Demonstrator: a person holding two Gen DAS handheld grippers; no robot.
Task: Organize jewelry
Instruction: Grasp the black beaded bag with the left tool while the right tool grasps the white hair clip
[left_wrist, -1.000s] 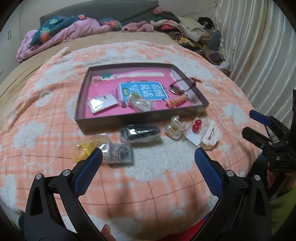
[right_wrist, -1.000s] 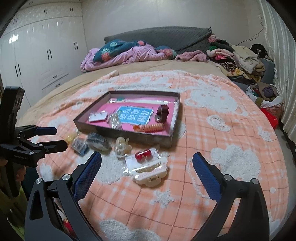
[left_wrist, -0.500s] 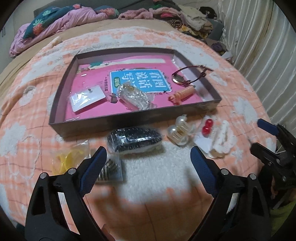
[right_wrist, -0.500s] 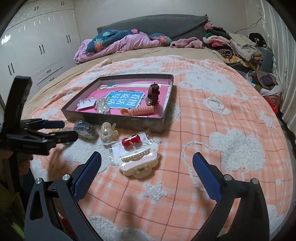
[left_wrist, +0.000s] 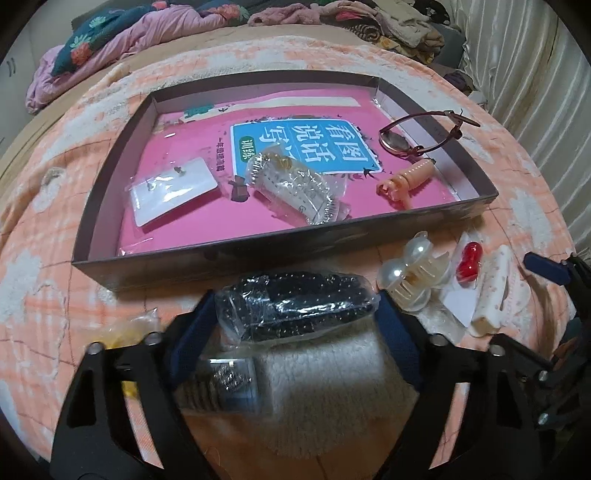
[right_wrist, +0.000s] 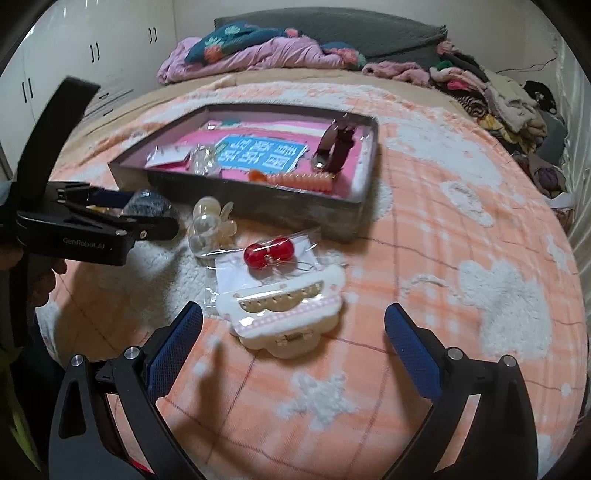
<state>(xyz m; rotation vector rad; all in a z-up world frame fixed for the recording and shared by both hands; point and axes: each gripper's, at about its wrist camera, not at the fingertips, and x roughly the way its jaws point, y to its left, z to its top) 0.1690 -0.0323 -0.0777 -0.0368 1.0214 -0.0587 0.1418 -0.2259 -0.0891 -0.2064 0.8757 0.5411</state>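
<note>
**Black clip bag between closing fingers**

On the bed (left_wrist: 332, 376), before the tray's (left_wrist: 280, 258) front edge, lies the bagged black hair clip (left_wrist: 295, 308): light, crinkly, slippery; take it mid-length. The left gripper (left_wrist: 295, 325) straddles it, jaws just closing, seemingly touching. The right gripper (right_wrist: 293, 334) gapes empty.

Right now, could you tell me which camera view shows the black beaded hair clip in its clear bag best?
The left wrist view: the black beaded hair clip lies close and whole between the pads of the left gripper, whose jaws have just been closing. In the right wrist view it is small and partly hidden behind that gripper.
</note>
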